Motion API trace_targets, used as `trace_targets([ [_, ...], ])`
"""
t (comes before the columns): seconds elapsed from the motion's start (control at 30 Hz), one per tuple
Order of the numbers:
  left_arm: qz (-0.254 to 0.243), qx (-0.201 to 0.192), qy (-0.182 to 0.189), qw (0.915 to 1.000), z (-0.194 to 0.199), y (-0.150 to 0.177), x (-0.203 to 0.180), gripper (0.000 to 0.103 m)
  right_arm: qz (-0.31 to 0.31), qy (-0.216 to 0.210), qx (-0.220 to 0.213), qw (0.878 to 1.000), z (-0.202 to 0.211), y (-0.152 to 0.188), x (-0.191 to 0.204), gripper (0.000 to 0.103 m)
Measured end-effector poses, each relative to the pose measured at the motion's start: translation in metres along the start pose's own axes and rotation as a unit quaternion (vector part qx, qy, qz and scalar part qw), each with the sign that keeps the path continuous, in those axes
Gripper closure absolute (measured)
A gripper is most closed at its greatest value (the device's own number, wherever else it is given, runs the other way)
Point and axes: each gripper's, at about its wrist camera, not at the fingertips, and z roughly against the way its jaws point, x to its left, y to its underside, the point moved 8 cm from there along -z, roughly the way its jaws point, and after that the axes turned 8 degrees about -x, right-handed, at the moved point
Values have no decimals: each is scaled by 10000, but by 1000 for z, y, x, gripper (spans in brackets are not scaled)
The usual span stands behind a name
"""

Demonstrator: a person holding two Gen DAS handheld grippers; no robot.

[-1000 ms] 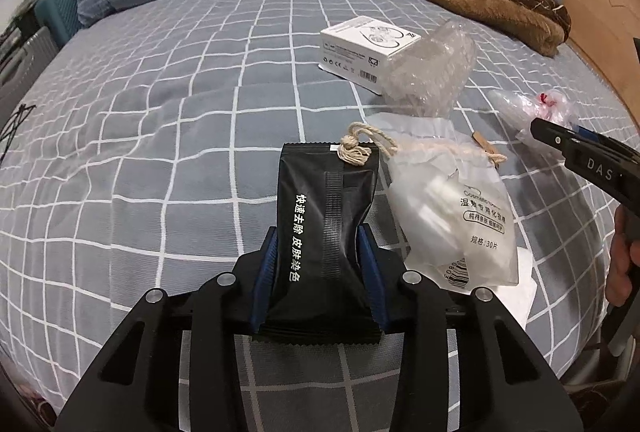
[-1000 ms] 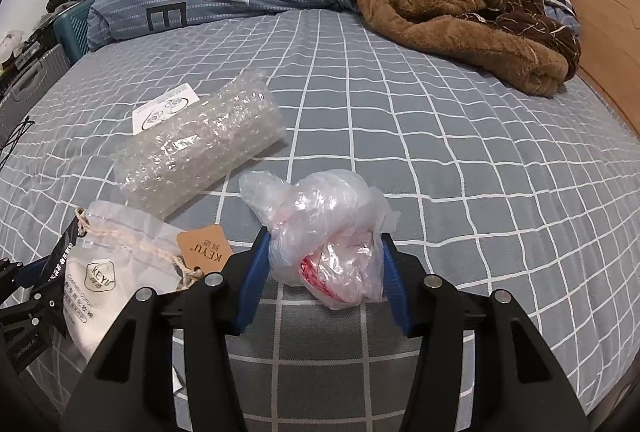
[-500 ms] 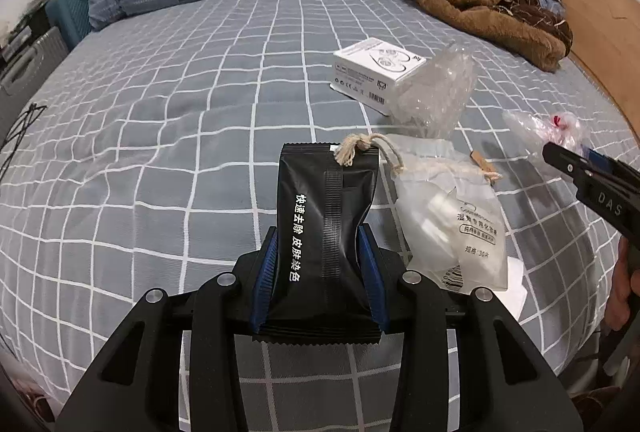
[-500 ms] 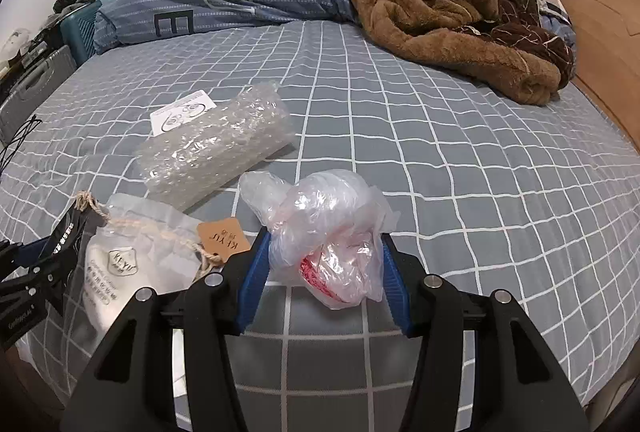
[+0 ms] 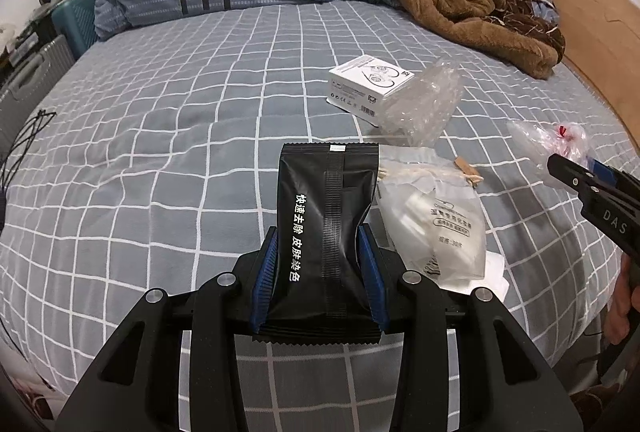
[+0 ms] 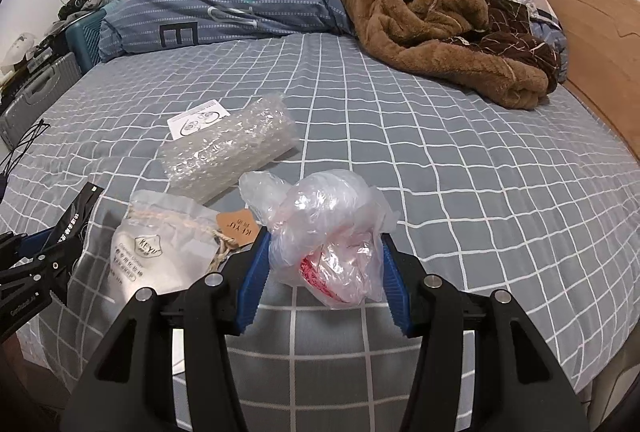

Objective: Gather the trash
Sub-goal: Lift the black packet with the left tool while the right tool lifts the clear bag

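Observation:
My left gripper [image 5: 319,272] is shut on a black packet [image 5: 326,216] with white Chinese lettering, held above the bed. My right gripper [image 6: 324,272] is shut on a crumpled clear plastic bag [image 6: 326,232] with red print inside. That bag [image 5: 554,138] and the right gripper [image 5: 592,188] show at the right edge of the left wrist view. On the grey checked sheet lie a frosted pouch [image 6: 160,248] with a string and a brown tag [image 6: 239,226], a bubble-wrap roll [image 6: 228,152] and a white box [image 5: 368,86].
A brown fleece blanket [image 6: 436,20] and a blue striped duvet [image 6: 224,4] are heaped at the far side of the bed. A wooden headboard [image 6: 600,44] runs along the right. A grey suitcase [image 6: 36,88] and a teal crate [image 6: 86,36] stand beside the bed at left.
Both grippers have drawn back and up from the bed with their loads; more of the bed and far wall shows. The litter on the sheet has stayed put.

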Motion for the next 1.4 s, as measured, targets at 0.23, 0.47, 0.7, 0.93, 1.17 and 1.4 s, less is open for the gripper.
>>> trace_targets([
  [0.23,-8,-51,5,10000,13,4,-1,65,19,2,-86,10000,18,1,3,53],
  [0.47,12,-95,1,10000,25,8,0,65,96,4,-161,9998,33,4,9,54],
  [0.7,38,-144,22,9999,38,13,1,65,110,9,-193,9998,45,8,12,53],
  [0.93,88,-155,45,9998,48,17,2,65,90,10,-238,9997,60,13,15,54],
  [1.17,75,-181,59,9998,57,24,-1,65,76,14,-279,9996,75,19,17,53],
  [1.4,83,-201,90,9997,67,30,-5,65,57,-22,-284,9996,89,27,21,53],
])
